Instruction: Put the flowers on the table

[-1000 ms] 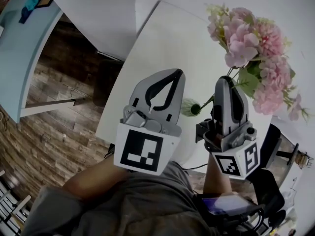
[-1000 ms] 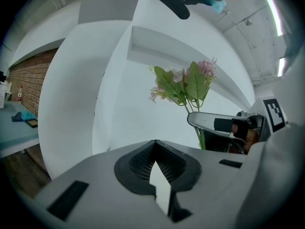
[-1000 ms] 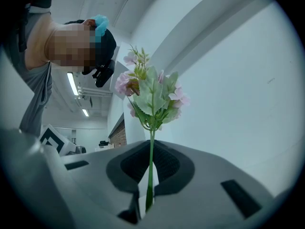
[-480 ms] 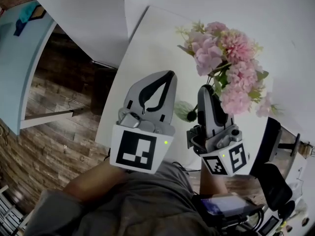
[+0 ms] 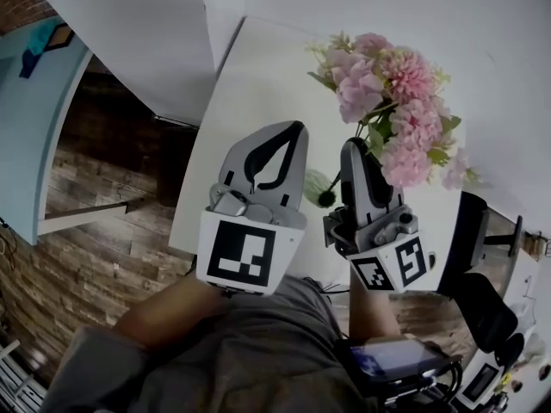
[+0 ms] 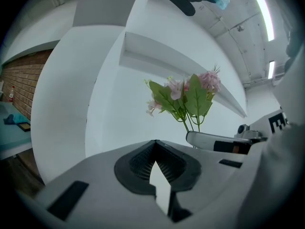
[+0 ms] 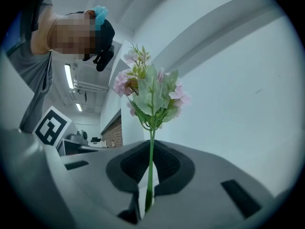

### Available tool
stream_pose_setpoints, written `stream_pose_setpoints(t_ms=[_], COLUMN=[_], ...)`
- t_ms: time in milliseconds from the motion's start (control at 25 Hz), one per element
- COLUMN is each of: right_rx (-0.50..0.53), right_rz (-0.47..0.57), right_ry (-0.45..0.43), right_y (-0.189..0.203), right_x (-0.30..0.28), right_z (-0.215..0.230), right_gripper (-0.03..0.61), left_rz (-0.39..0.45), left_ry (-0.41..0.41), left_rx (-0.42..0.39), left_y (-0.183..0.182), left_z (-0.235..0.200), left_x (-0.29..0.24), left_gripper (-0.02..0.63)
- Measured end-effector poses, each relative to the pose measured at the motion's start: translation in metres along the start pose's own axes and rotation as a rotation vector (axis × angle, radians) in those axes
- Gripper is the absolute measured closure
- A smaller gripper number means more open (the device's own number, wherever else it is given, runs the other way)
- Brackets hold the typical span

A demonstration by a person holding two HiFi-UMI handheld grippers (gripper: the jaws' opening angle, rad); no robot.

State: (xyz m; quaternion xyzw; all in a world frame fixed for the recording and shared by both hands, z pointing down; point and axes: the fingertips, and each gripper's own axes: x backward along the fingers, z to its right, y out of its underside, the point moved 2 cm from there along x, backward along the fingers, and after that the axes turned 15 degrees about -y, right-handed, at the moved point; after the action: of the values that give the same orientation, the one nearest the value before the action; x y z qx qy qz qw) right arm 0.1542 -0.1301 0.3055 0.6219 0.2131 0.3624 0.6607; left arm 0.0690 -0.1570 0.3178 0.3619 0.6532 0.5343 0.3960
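A bunch of pink flowers point(image 5: 389, 84) with green leaves stands upright over the right side of the white table point(image 5: 258, 76). My right gripper point(image 5: 352, 146) is shut on its thin green stem point(image 7: 151, 171), which runs down between the pads; the blooms point(image 7: 150, 92) rise above the jaws. One pale leaf point(image 5: 316, 186) and the dark stem end hang left of that gripper. Just to the left, my left gripper point(image 5: 291, 130) is shut with nothing in it. In the left gripper view its jaws point(image 6: 156, 143) meet, and the flowers point(image 6: 183, 97) show beyond.
Brown plank floor point(image 5: 95, 205) lies left of the table, with a light blue surface point(image 5: 26, 110) beyond it. A white panel point(image 5: 129, 33) stands at the top left. A black chair or stand point(image 5: 482, 265) is at the right, close to the table's edge.
My right gripper has carried the flowers leftward, so they now stand further in over the table. The left gripper has kept its place beside it, still shut.
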Motion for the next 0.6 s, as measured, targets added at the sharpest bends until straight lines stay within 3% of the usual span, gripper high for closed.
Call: stream_pose_setpoints(t_ms=[600], right_rx=[0.041], right_rz=[0.028], right_ry=[-0.006], right_y=[0.005], right_x=[-0.005], right_z=[0.011], right_gripper=[0.566], left_rz=[0.002], left_ry=[-0.024], left_rx=[-0.003], left_y=[0.012], left_z=[-0.006], left_x=[0.002], left_gripper=[0.607])
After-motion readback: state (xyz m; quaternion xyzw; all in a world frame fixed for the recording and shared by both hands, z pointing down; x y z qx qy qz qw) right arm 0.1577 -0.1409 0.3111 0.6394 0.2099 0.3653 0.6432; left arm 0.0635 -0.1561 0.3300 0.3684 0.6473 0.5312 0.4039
